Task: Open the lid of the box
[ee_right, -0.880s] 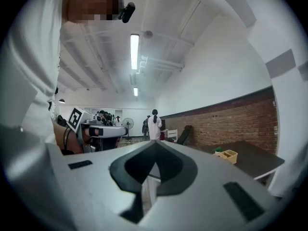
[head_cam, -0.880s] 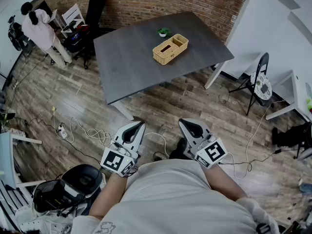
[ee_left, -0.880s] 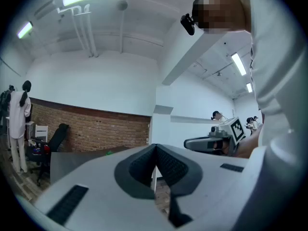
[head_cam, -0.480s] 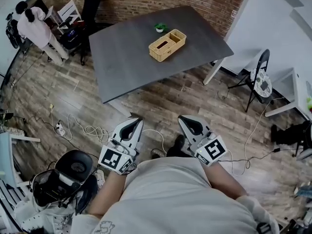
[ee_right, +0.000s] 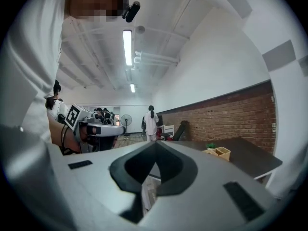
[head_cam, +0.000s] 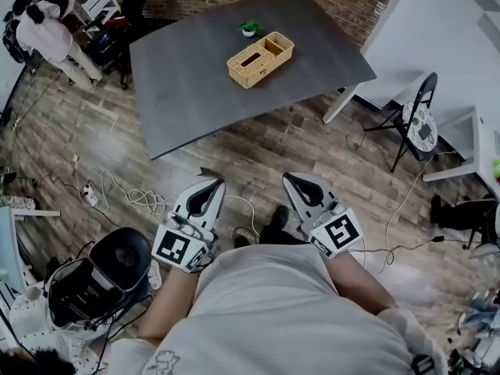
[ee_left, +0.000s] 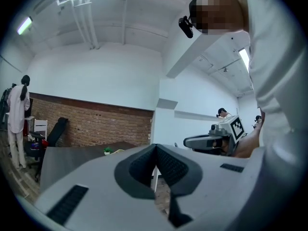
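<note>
A woven, tan box (head_cam: pixel 260 58) rests on the dark grey table (head_cam: pixel 195 84), far ahead of both grippers; it also shows small in the right gripper view as the box (ee_right: pixel 217 152). My left gripper (head_cam: pixel 209 182) is held low near the person's body, jaws shut, nothing between them. My right gripper (head_cam: pixel 291 178) is beside it at the same height, also shut and empty. In the left gripper view the left gripper (ee_left: pixel 155 147) points toward the table, with the right gripper (ee_left: pixel 211 141) off to its side.
A small green plant (head_cam: pixel 248 28) stands behind the box. A folding chair (head_cam: pixel 416 125) is right of the table. Cables (head_cam: pixel 133 198) lie on the wood floor. Black equipment (head_cam: pixel 101 276) sits at lower left. A person (head_cam: pixel 43 33) stands at far left.
The view has moved closer to the table, which now sits higher and further left in the head view. Both grippers stay shut and keep their places by the body.
</note>
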A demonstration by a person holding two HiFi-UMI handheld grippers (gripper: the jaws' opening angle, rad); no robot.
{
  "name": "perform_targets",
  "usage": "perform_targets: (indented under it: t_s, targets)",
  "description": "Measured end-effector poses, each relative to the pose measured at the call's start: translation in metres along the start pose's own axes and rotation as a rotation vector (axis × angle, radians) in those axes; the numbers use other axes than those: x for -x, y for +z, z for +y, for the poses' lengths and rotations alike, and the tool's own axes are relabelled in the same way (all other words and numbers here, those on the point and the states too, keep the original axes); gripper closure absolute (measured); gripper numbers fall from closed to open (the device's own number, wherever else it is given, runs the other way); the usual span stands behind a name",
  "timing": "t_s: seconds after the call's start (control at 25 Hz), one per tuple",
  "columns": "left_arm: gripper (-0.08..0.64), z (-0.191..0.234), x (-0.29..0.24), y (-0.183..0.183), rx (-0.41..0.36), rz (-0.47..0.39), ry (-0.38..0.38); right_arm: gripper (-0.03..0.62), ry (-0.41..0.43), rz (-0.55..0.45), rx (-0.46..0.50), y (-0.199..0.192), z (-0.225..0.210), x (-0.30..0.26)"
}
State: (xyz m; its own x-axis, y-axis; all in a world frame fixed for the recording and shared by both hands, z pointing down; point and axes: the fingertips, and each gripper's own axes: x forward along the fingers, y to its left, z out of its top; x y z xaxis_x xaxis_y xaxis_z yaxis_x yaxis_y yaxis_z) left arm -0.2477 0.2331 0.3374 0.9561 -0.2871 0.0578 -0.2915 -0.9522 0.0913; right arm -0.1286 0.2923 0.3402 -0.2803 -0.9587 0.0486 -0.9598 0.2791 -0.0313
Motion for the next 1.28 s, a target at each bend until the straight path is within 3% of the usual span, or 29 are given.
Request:
perform_targets:
  t_s: [0.64, 0.76, 1.28]
  targets:
    - [0.549, -0.008, -0.118, 0.004, -0.001, 0.059, 0.044, 0.586, 0.070, 0.008, -0.013, 0.000, -0.110, 0.008]
    - [0.549, -0.015, -0.128, 0.000, 0.003, 0.056, 0.038, 0.523, 0.080, 0.013, -0.005, -0.005, -0.120, 0.010]
    - [0.549, -0.005, -0.160, 0.002, 0.001, 0.049, 0.010, 0.483, 0.074, 0.020, -0.011, -0.006, -0.145, -0.003]
